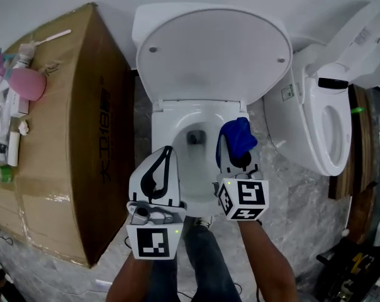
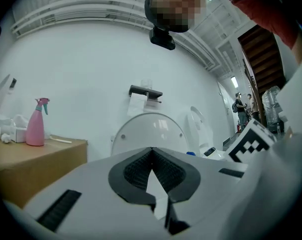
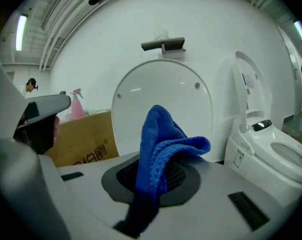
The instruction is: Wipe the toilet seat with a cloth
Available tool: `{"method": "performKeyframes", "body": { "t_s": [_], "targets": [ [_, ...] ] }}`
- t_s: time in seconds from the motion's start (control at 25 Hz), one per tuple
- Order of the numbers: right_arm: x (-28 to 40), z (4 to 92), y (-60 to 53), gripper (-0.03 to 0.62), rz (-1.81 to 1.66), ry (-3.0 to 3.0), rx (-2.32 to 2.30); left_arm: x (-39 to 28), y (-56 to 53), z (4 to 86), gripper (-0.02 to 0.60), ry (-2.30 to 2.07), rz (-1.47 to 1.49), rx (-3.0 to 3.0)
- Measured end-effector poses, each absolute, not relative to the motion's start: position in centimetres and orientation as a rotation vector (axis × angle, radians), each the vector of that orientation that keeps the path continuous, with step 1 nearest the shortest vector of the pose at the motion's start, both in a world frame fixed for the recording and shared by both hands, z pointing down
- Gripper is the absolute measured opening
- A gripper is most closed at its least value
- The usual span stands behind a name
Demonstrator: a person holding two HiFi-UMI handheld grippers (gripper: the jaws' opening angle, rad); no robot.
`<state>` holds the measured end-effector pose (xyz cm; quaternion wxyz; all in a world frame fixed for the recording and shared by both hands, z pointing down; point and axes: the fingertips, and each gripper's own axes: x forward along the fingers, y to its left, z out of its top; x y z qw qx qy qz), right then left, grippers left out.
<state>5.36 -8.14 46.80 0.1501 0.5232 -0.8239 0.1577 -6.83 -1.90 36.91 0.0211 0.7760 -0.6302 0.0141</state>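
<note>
"Where's the cloth [image 3: 163, 139]?"
"Pinched in the right claw [image 3: 157, 173], over the open toilet's [image 1: 171, 115] right rim."
"And the left claw [image 2: 152, 151]?"
"Closed tight, holding nothing, above the left rim."

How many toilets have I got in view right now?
2. The near toilet stands straight ahead, lid raised; the second toilet stands to its right. More may lie outside the frame.
</note>
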Motion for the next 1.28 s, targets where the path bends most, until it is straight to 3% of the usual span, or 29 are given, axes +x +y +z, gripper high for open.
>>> {"method": "performKeyframes", "body": {
  "t_s": [0.6,0.92,1.28],
  "targets": [
    [2.9,62.8,-17.8,0.061,0.601,-2.057,1.361,-12.5,-4.5,40.2,0.015,-2.037,0.056,2.353],
    [1.0,63.3,-18.3,0.061,0.622,-2.045,1.393,-13.9,-4.1,40.8,0.015,-2.045,0.061,2.335],
    [-8.1,63.3,-16.3,0.061,0.643,-2.122,1.212,-16.6,-2.4,40.8,0.014,-2.074,0.070,2.296]
  ]
}}
